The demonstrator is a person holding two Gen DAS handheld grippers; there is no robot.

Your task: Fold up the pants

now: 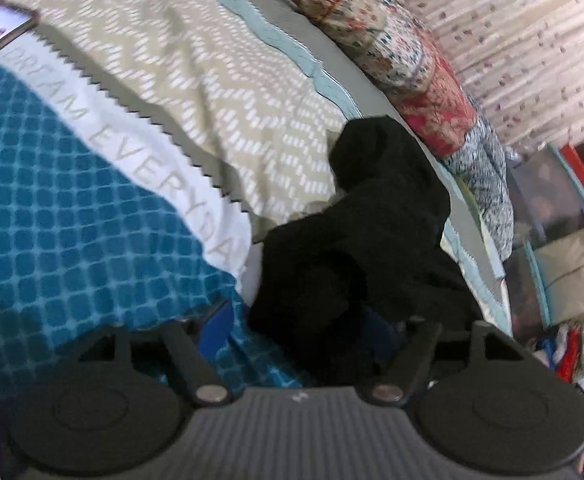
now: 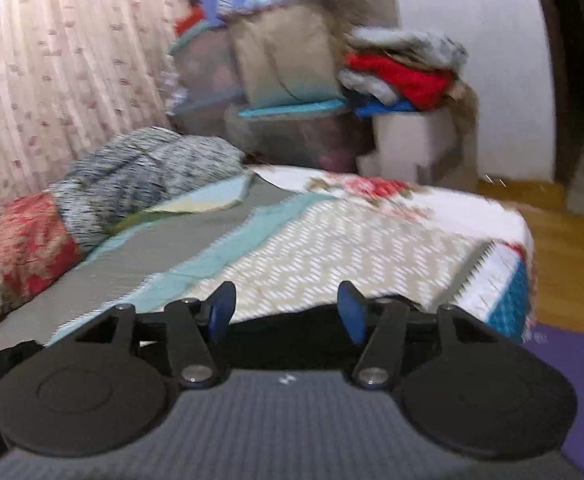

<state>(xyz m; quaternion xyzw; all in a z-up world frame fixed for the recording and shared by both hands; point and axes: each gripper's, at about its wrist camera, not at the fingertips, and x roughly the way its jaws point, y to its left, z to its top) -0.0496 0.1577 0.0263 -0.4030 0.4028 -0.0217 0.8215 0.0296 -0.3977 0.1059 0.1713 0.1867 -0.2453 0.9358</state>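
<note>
Left tongs (image 1: 304, 320) sit closest in the left wrist view, fingers spread wide apart. One blue pad (image 1: 220, 316) shows on the left side; the other is lost against dark cloth, so can't tell if it touches. Black pants (image 1: 372, 232) lie in a crumpled heap on the bed, right in front of & partly between those fingers, bunched up rather than flat, reaching toward the grey sheet strip (image 1: 332, 52) by the rolled quilts. Heap rests on the patchwork bedspread (image 1: 212, 92): beige zigzag panel behind it, teal check panel w/ white lettered band to the left. Phone-like object (image 1: 0, 32) at far left edge of bed.

Right tongs (image 2: 284, 312) are apart too, both blue pads visible w/ nothing clamped; a strip of the black pants shows just under & behind the fingers. Ahead: beige zigzag bedspread, floral corner (image 2: 372, 188), rolled quilts (image 2: 92, 200) along the curtain (image 2: 52, 60). Beyond the bed, stacked storage bags (image 2: 276, 60) & a pile of folded clothes (image 2: 404, 76) on a white stand. Wood floor (image 2: 564, 264) & purple mat (image 2: 572, 380) at right.
</note>
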